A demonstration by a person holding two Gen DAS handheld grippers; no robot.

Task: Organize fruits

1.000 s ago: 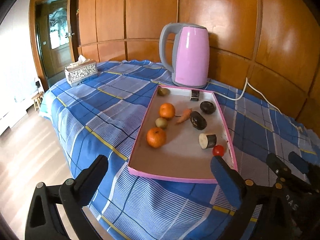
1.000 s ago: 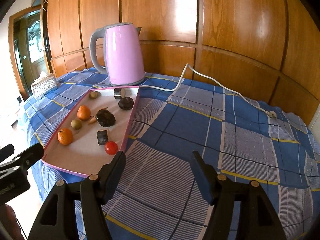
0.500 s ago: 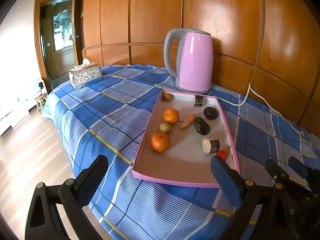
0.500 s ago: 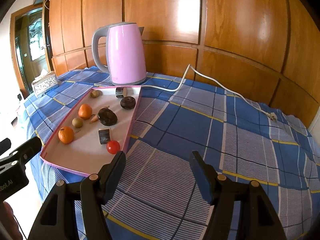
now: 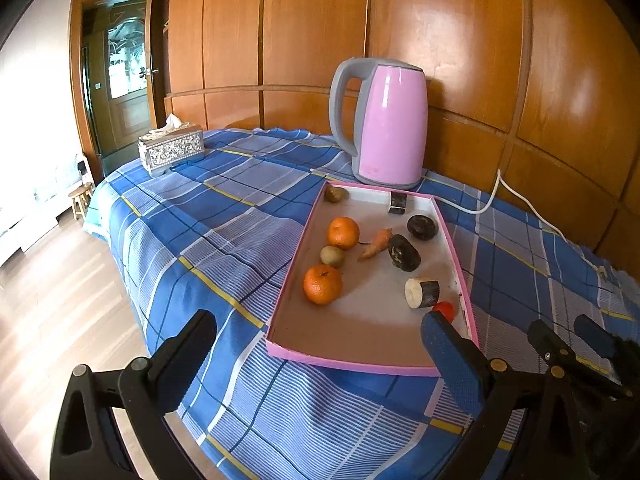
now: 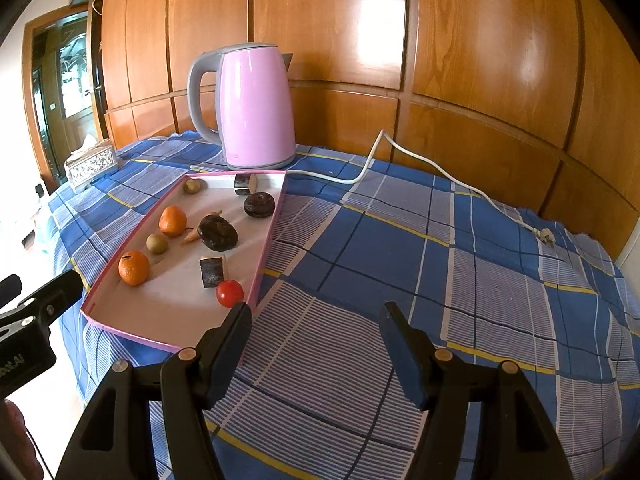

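- The left gripper [image 5: 320,352] is held spread wide and empty at the tray's [image 5: 288,312] six o'clock edge, presumably for approach.
- The right gripper [image 6: 316,340] is likewise held agape and empty.
- The oranges [image 5: 323,284] are kept at the tray's nine o'clock side.

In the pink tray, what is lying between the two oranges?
A small greenish-brown fruit, probably a kiwi, lies between the far orange and the near orange in the pink tray. Both wrist views show it, apart from both oranges.
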